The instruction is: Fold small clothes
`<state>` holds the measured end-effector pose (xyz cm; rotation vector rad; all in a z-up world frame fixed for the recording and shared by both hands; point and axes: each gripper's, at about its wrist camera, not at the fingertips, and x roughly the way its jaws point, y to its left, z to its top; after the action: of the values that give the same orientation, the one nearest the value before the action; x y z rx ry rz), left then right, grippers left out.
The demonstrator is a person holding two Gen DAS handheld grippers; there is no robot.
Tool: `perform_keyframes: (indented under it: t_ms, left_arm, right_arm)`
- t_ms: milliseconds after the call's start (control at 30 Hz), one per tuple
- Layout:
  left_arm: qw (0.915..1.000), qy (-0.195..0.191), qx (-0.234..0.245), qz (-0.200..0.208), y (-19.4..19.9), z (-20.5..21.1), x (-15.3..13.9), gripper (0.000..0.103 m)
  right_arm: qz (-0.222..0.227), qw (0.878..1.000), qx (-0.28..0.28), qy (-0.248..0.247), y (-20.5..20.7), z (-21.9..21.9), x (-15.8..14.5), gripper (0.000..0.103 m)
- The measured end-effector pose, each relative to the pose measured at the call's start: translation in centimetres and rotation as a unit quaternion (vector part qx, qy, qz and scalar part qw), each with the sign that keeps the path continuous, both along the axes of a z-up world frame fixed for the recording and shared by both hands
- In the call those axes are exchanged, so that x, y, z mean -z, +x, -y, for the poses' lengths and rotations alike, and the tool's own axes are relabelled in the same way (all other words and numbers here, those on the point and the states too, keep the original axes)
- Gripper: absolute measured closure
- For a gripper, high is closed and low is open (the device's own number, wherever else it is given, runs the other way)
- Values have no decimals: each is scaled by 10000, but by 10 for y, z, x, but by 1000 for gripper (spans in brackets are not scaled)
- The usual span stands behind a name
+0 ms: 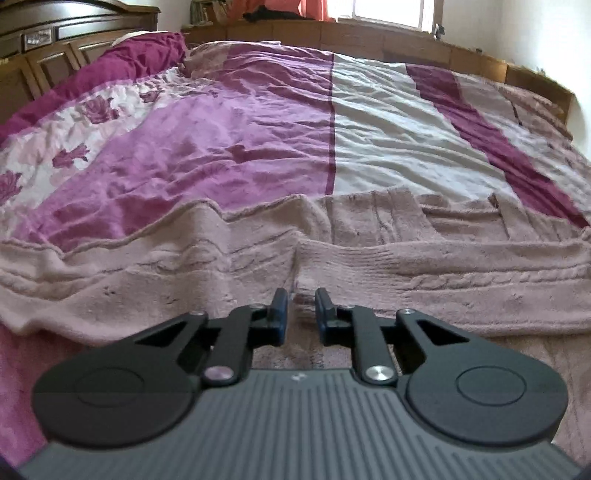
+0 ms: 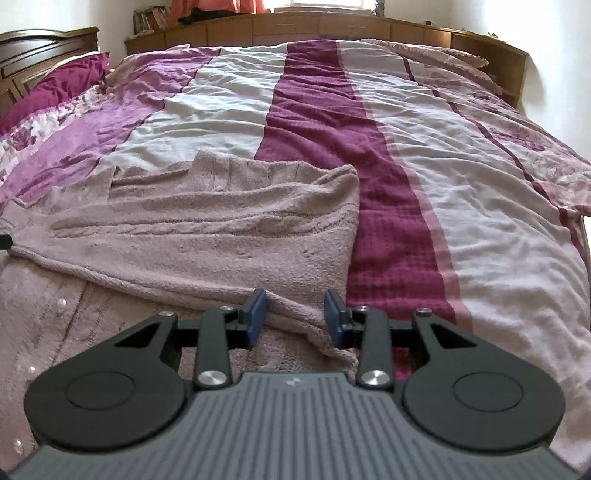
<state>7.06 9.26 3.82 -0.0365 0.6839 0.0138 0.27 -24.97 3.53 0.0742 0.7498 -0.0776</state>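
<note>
Right now I have both grippers low over the dusty-pink cable-knit sweater (image 1: 406, 251), which lies spread across the near part of a bed covered by a wrinkled quilt striped in purple, white and dark magenta (image 1: 388, 122). My left gripper (image 1: 301, 306) has its blue-padded fingers (image 1: 280, 310) drawn close together, with only a narrow gap between them; a raised fold of the knit stands in that gap, though I cannot tell whether the pads actually press on it. My right gripper (image 2: 294, 314) stands partly open, its blue pads (image 2: 256, 314) well apart, and the sweater's hem edge runs between them without either pad clearly touching it. From the right wrist view the sweater (image 2: 207, 229) is folded over itself, its right-hand edge lying along the dark magenta stripe of the quilt (image 2: 498, 206), and a row of small white pearl-like buttons (image 2: 61, 304) shows on the knit at lower left. At the far side a wooden headboard with shelf compartments (image 2: 332, 26) lines the wall, and a dark magenta pillow (image 1: 122, 62) sits at the far left.
</note>
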Motion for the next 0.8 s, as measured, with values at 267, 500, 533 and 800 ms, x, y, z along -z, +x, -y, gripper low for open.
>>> perform_keyframes:
  t_ms: [267,500,533,800]
  left_arm:
    - [9994,2,-186,-280,12,-1,16,76]
    - [9991,-238,-170,-314,4,-9,6,58]
    - [9990,-263,-177,-307,2,-11,2,51]
    - [9984,-191,-472,-252,-24,-37,-31,46]
  right_arm:
    - [22,9999,118,-12,-3,2,7,54]
    - [-54,9987,346,375,-3,12,8,48]
    - [-28,9986,358,388,-4,12,5,48]
    - [266,9977,150,606,-18,-4,-29,41]
